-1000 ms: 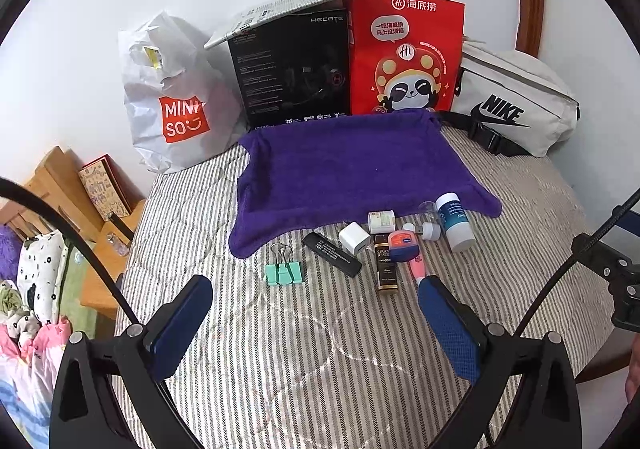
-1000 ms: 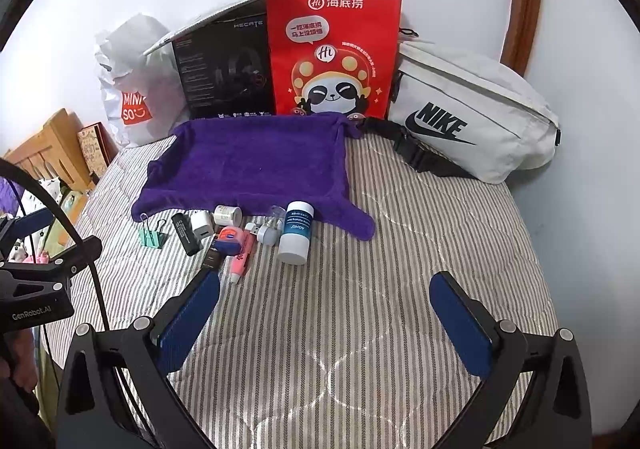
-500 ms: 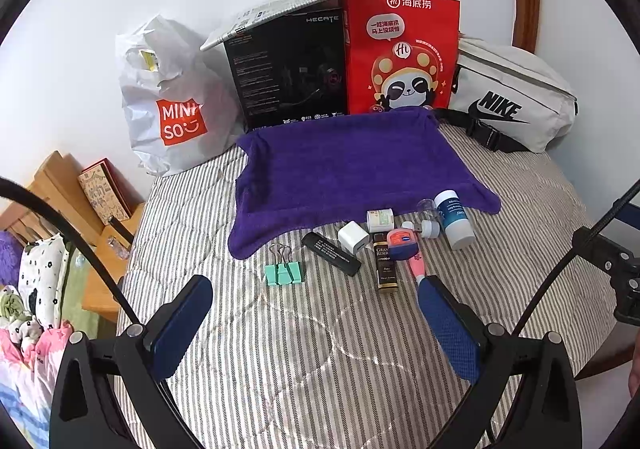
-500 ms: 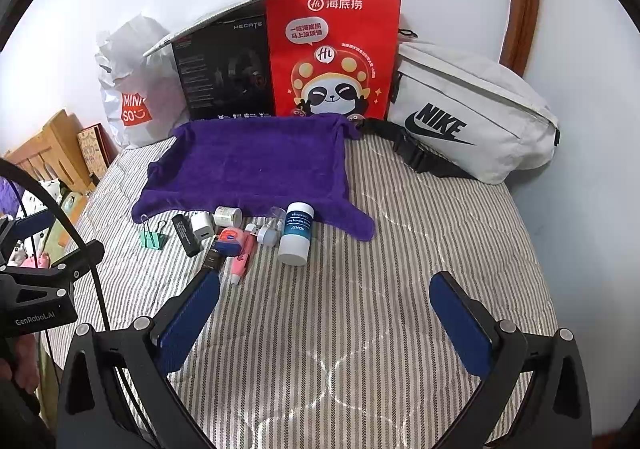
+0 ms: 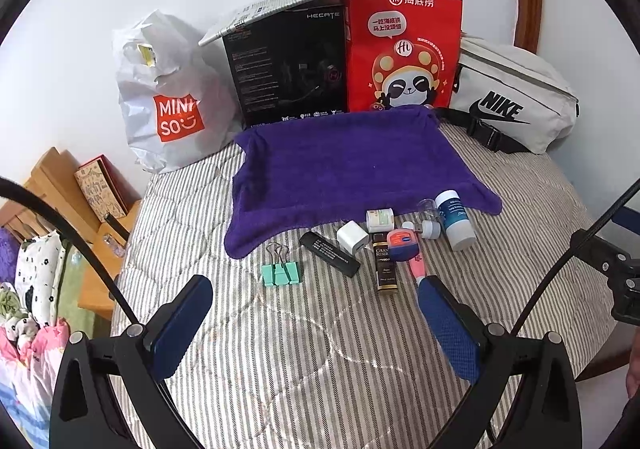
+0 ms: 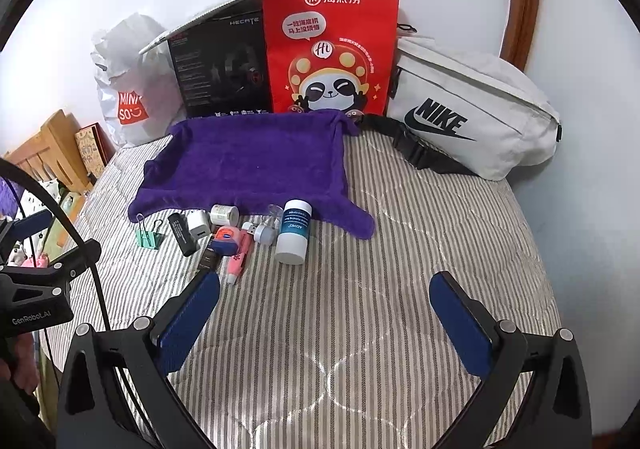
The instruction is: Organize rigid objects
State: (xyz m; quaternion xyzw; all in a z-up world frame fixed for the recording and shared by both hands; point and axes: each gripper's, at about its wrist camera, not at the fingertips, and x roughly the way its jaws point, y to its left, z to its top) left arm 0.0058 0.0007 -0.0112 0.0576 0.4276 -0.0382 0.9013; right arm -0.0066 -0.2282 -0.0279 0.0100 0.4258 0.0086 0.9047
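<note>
Bottle (image 6: 293, 231), white, lying beside purple towel (image 6: 248, 165): probably light, rigid, slippery; grasp mid-body; both grippers' jaws spread wide, empty.

light: bright, even | shadows: soft | focus: sharp | edges: fisheye-bent, black corners

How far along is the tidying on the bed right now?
Nothing looks done: the purple towel is bare. Nothing is in hand; both the left tongs and right tongs are open. Left: the green binder clip, white bottle and neighbouring small items on the bedspread.
</note>
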